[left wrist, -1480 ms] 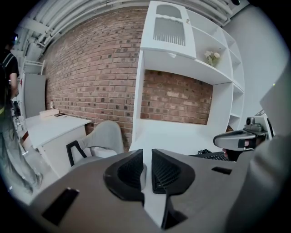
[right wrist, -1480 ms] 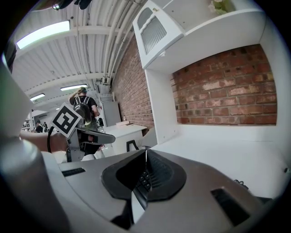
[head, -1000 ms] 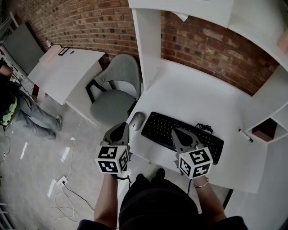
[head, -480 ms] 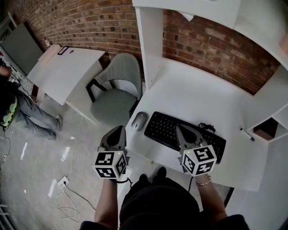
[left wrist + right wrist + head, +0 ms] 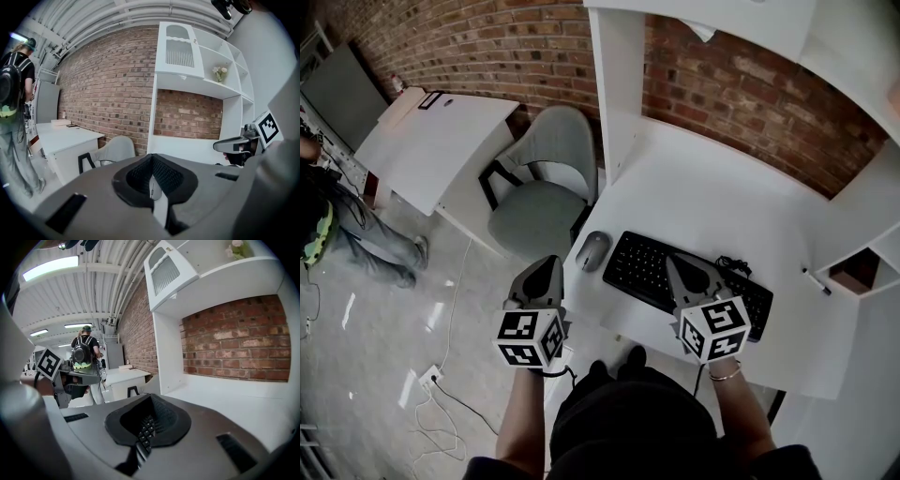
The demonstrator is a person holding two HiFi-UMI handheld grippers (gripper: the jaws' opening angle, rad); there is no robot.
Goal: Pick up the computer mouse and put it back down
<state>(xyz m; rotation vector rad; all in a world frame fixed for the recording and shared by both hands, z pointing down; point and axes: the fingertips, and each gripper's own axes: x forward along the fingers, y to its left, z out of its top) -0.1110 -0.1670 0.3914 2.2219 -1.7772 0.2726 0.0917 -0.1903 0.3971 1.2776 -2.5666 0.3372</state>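
Note:
A grey computer mouse point(image 5: 593, 249) lies on the white desk point(image 5: 703, 202), just left of the black keyboard point(image 5: 649, 267). My left gripper point(image 5: 551, 266) hovers off the desk's front left edge, a little short of the mouse and to its left, jaws shut with nothing in them. In the left gripper view the mouse point(image 5: 153, 188) shows through the slit below the left gripper point(image 5: 152, 161). My right gripper point(image 5: 679, 266) hangs over the keyboard's near edge, shut and holding nothing. In the right gripper view, keyboard keys point(image 5: 146, 426) show under the right gripper point(image 5: 149, 401).
A grey chair point(image 5: 539, 202) stands left of the desk beside a white upright panel point(image 5: 614, 94). Another white table point(image 5: 431, 141) and a person point(image 5: 328, 225) are further left. A pen point(image 5: 814, 281) lies at the desk's right. Cables point(image 5: 441, 403) trail on the floor.

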